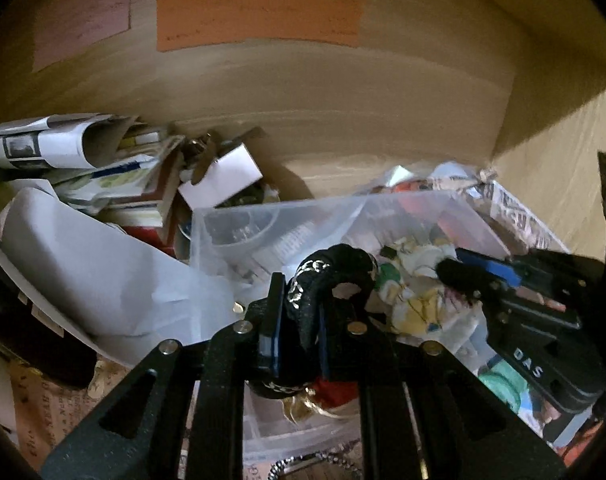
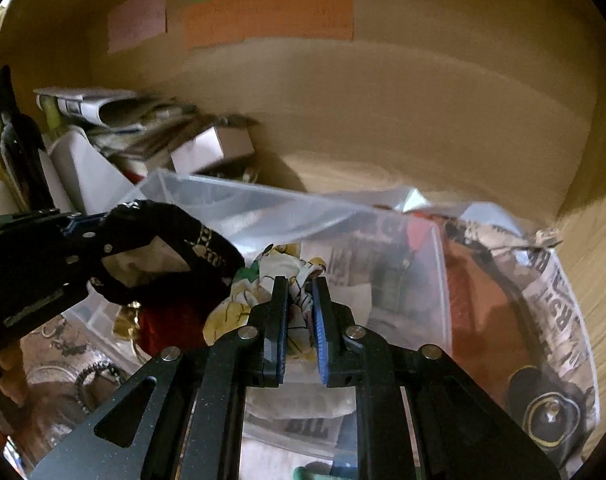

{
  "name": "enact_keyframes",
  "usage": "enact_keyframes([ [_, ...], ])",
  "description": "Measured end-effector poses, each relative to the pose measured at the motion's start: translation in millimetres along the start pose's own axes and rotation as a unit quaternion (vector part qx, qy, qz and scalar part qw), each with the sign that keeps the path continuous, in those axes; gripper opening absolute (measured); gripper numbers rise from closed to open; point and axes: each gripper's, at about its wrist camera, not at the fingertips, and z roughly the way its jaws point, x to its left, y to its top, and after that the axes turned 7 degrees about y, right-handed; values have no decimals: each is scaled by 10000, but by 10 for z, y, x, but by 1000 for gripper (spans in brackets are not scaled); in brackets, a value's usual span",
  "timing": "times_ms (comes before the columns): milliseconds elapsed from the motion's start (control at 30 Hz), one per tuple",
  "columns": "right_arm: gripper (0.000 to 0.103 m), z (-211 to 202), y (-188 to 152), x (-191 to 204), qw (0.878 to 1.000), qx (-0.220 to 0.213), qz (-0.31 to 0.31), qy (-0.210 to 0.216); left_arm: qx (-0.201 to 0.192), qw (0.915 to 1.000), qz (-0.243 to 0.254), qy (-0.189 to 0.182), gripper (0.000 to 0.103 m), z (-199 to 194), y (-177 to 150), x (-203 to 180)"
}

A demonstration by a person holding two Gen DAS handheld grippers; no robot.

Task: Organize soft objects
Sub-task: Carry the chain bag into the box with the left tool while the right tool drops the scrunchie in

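My left gripper (image 1: 299, 312) is shut on a black cloth with gold trim (image 1: 327, 276), held over a clear plastic box (image 1: 263, 216). In the right wrist view the same black cloth (image 2: 191, 240) hangs from the left gripper (image 2: 83, 236) at the left. My right gripper (image 2: 300, 304) is shut on a yellow, white and green floral cloth (image 2: 239, 308) over the same box (image 2: 343, 212). In the left wrist view the right gripper (image 1: 463, 272) comes in from the right onto the floral cloth (image 1: 419, 304). A red cloth (image 2: 167, 328) with gold fringe lies below the black one.
A wooden back wall (image 1: 343, 100) carries orange (image 1: 259, 20), green and pink paper labels. Rolled papers, books and a white card (image 1: 219, 180) pile up at the left. A newspaper-print bag (image 2: 559, 312) stands right of the box. A wooden side wall (image 1: 563, 184) closes the right.
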Motion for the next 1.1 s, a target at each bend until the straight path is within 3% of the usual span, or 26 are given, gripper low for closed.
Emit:
enact_keyframes([
  [200,20,13,-23,-44,9997,246,35,54,233,9996,54,-160,24,3,-115,-8],
  [400,34,-111,-45,-78,9998,193,-41,85,284,9991,0,-305,48,-130,-213,24],
  [500,42,-250,-51,-58,9999,45,-56,101,216,9991,-6,-359,51,-239,-231,38],
  [900,61,-979,-114,112,9963,-809,-242,156,-435,9985,-61,-336,82,-892,-303,96],
  [1100,67,-1091,-290,144,9956,-900,-219,159,-609,9975,-126,-344,92,-1111,-439,141],
])
